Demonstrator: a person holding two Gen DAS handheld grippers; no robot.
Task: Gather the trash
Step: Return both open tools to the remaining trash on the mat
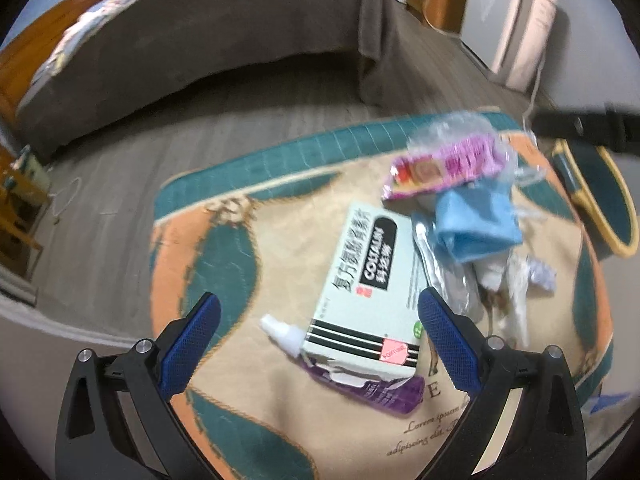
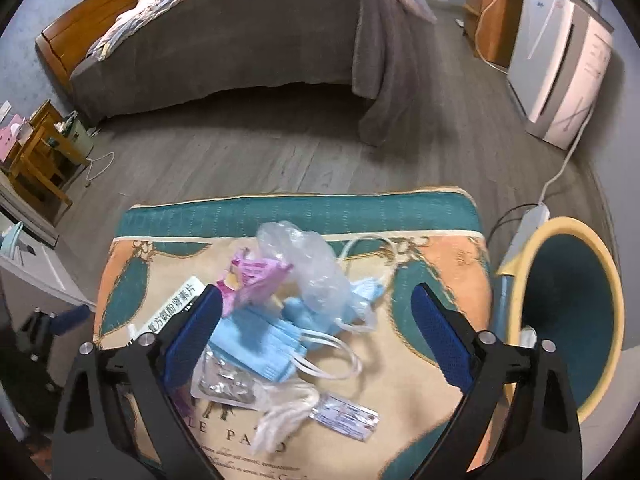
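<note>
Trash lies on a teal, orange and cream patterned cloth (image 1: 224,256). My left gripper (image 1: 320,304) hangs open over a pale medicine box (image 1: 368,280), which rests on a purple tube with a white cap (image 1: 384,394); its pads touch nothing. My right gripper (image 2: 316,294) is open above blue face masks (image 2: 260,340), a clear plastic bag (image 2: 312,268) and a pink wrapper (image 2: 256,274). Nearer the camera lie a blister pack (image 2: 224,388), white tissue (image 2: 280,408) and a small foil strip (image 2: 344,418). A teal bin with a yellow rim (image 2: 600,264) stands right of the cloth.
A bed with a grey cover (image 2: 240,40) stands beyond a strip of wooden floor (image 2: 240,160). A white appliance (image 2: 560,72) and its cable are at the right, wooden furniture (image 2: 36,160) at the left. The bin (image 1: 624,208) also shows at the left wrist view's right edge.
</note>
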